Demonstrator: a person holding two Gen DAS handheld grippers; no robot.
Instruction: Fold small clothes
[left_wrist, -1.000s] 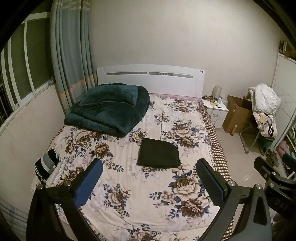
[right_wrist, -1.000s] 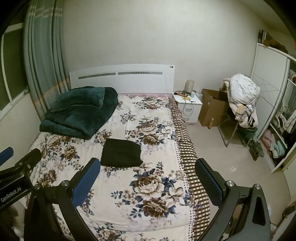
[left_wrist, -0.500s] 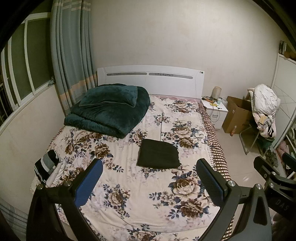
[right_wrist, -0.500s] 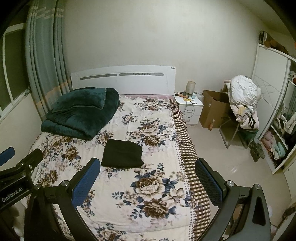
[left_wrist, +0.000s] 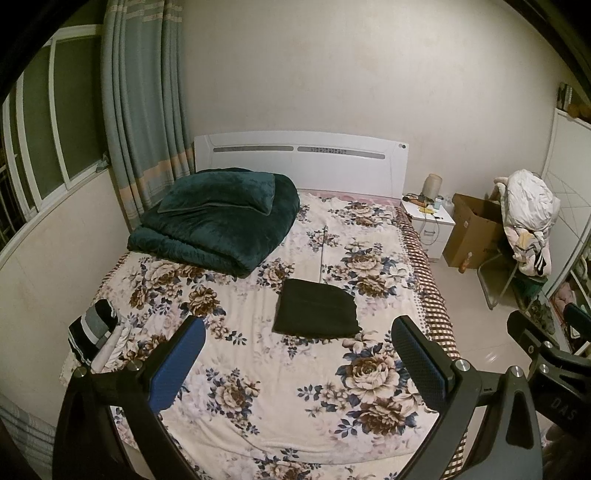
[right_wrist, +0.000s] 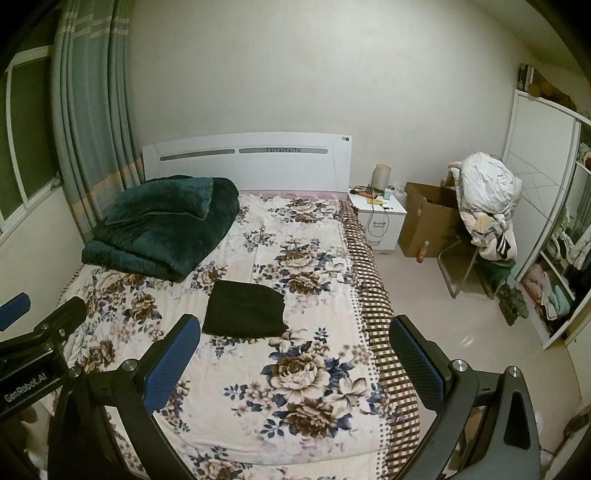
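Both grippers are hanging above the foot of the bed (left_wrist: 258, 398), and both are standing wide apart with nothing between their blue pads. The left gripper (left_wrist: 299, 365) is looking straight down the floral cover; the right gripper (right_wrist: 295, 363) is sitting just beside it, further toward the checked edge of the bed.

The dark folded garment (left_wrist: 316, 313) is lying flat in the middle of the floral cover, well ahead of both sets of fingers and touching neither. At the left edge of the bed a small pile of striped and white clothes (left_wrist: 96, 338) is resting near the left gripper's blue pad.

A folded green blanket (left_wrist: 218, 225) with a matching pillow on top is sitting near the white headboard (right_wrist: 251, 160).

Over by the nightstand (right_wrist: 380, 218), a brown cardboard box (right_wrist: 424, 221) is standing open on the floor; its inside is too dark to read. The white wardrobe (right_wrist: 543, 206) is showing folded clothes on its open shelves, and a chair (right_wrist: 469, 266) is carrying a heap of white laundry.
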